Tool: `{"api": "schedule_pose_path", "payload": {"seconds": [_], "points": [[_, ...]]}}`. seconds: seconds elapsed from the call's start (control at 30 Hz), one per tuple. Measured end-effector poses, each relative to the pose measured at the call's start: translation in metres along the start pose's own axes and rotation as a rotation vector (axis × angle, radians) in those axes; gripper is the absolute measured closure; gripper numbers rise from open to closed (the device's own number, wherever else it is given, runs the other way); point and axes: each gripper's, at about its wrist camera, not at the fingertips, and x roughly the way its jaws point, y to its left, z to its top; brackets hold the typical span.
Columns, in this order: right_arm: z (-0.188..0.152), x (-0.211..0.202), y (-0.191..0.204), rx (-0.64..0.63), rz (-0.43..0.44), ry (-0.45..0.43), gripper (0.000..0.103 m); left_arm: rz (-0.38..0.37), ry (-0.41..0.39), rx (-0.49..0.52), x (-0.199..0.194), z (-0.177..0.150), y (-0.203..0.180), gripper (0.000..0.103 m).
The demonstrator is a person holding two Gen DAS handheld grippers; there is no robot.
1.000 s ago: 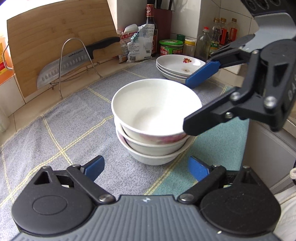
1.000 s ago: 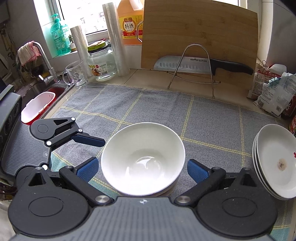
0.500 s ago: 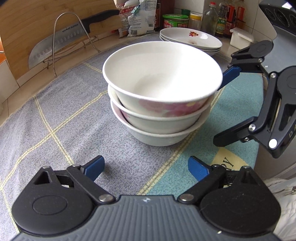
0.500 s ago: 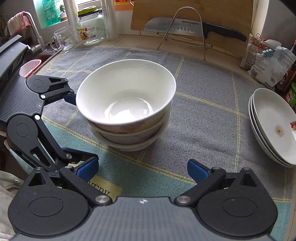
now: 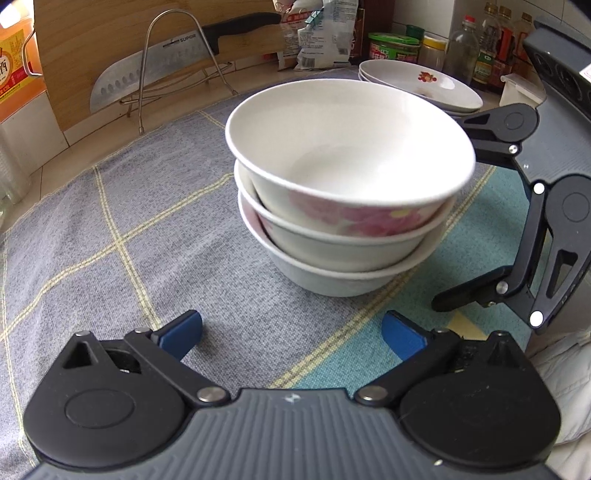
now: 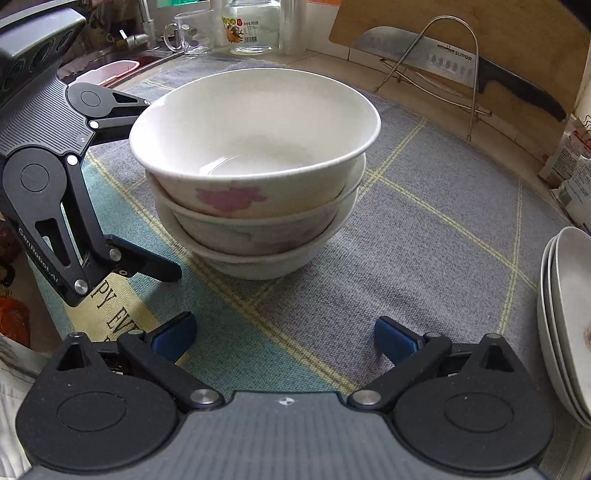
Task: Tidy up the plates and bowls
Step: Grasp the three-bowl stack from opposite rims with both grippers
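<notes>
A stack of three white bowls with pink flowers (image 5: 347, 192) (image 6: 255, 173) stands on the grey checked mat (image 5: 122, 236). My left gripper (image 5: 291, 328) is low over the mat just in front of the stack. Its jaws are opening and nothing is between them. My right gripper (image 6: 284, 334) is open and empty, also just short of the stack. Each gripper's black fingers (image 5: 465, 291) (image 6: 147, 262) show beside the stack in the other's view. A stack of shallow white plates (image 5: 421, 83) (image 6: 569, 321) sits further back and to the right of the bowls.
A cleaver (image 5: 155, 70) rests in a wire rack against a wooden cutting board (image 6: 517, 33). Bottles and jars (image 5: 476, 48) and snack bags (image 5: 321, 33) line the back wall. A glass mug (image 6: 192, 33) and a sink (image 6: 110, 70) lie at the left.
Both grippers have sunk from above the bowls to beside them, so the stack now shows from the side. The left jaws have spread slightly.
</notes>
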Motion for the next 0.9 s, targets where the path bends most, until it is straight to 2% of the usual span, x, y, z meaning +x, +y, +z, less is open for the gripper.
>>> {"api": "schedule_pose_path", "payload": {"seconds": [0.17, 0.33, 0.5, 0.67, 0.77, 0.87, 0.9], "points": [[-0.015, -0.002, -0.009, -0.038, 0.024, -0.092, 0.0, 0.012, -0.013, -0.019, 0.001, 0.0, -0.001, 0.0], [-0.021, -0.006, -0.012, -0.072, 0.052, -0.119, 0.0, -0.019, -0.03, 0.021, 0.003, 0.0, 0.002, 0.0], [-0.013, -0.005, -0.012, -0.088, 0.064, -0.102, 0.0, -0.056, -0.039, 0.075, 0.004, 0.001, 0.007, 0.0], [0.0, -0.001, -0.013, -0.105, 0.067, -0.074, 0.0, -0.125, -0.066, 0.205, 0.002, 0.002, 0.008, 0.003], [0.012, -0.002, -0.012, -0.13, 0.073, -0.089, 0.0, -0.165, -0.084, 0.268, 0.0, 0.006, 0.011, 0.01], [0.021, -0.004, -0.01, -0.163, 0.083, -0.087, 0.0, -0.202, -0.105, 0.316, -0.001, 0.011, 0.015, 0.011], [0.022, -0.003, -0.01, -0.173, 0.081, -0.086, 0.0, -0.21, -0.108, 0.327, 0.0, 0.013, 0.015, 0.015]]}}
